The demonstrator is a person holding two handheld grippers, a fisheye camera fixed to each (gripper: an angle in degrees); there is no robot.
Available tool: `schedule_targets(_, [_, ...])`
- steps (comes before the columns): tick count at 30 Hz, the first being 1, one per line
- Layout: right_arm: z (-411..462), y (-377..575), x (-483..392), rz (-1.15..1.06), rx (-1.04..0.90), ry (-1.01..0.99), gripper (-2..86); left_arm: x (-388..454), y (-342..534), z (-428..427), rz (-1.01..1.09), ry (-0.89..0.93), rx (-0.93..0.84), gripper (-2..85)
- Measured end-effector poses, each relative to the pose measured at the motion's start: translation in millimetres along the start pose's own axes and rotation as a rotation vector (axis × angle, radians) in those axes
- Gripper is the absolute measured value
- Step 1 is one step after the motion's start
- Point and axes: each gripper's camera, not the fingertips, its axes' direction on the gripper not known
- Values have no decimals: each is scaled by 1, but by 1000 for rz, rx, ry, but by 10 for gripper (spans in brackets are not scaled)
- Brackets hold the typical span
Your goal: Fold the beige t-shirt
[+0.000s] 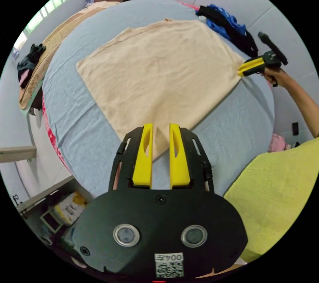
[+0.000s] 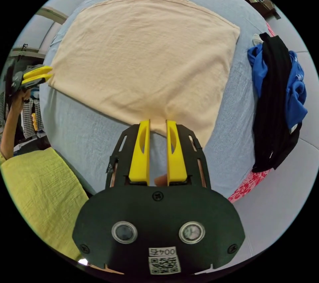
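Between the yellow jaws of the left gripper [image 1: 161, 127] a near corner of the beige t-shirt [image 1: 159, 67] is seen; the jaws stand a little apart with cloth lying in the gap, and whether they press on it cannot be told. At the neighbouring corner of the same near edge the right gripper [image 2: 158, 123] is set likewise, its jaws narrowly parted over the hem, the pinch again not to be judged.

The shirt is spread flat on the pale blue bed sheet [image 1: 83, 120], seemingly already doubled into a broad panel, with the two held corners towards the person. It is judged light, limp and thin: it should sag between the two holds, drag a little on the sheet and crease readily, so the corners are best taken well in from the hem and lifted together with the edge kept taut.

Beside the shirt, near the wall, a heap of blue and black clothes [image 2: 279, 97] is lying close to one corner and could be caught by a wide sweep. Dark garments [image 1: 30, 60] are lying well apart at the far bedside. The person's yellow-green top [image 2: 40, 193] is close behind the grippers.
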Motion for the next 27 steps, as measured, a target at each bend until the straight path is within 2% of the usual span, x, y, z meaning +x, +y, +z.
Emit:
schedule_targets(2, [-10,34,20,23,99,-93,117,11,-15,25,27,-11,-84,78])
schedule_targets(5, [-31,92,59,86,267,-223,143,22,-30,37,9,-87,-97,70])
schedule_targets(11, [-36,190,125,156,488,-247,128,21,-61,57,-16,-64,-179,67])
schedule_targets(18, [-27,222,158,107,538,-260,111,19,-93,79,-20,-54,-271,63])
schedule_targets(23, [-31,222,170,-19,511,-258,110,15,-101,89,-22,-44,-259,52])
schedule_targets(27, [-28,214,174,-95,447,-270,74,9,-101,96,-52,-23,-219,39])
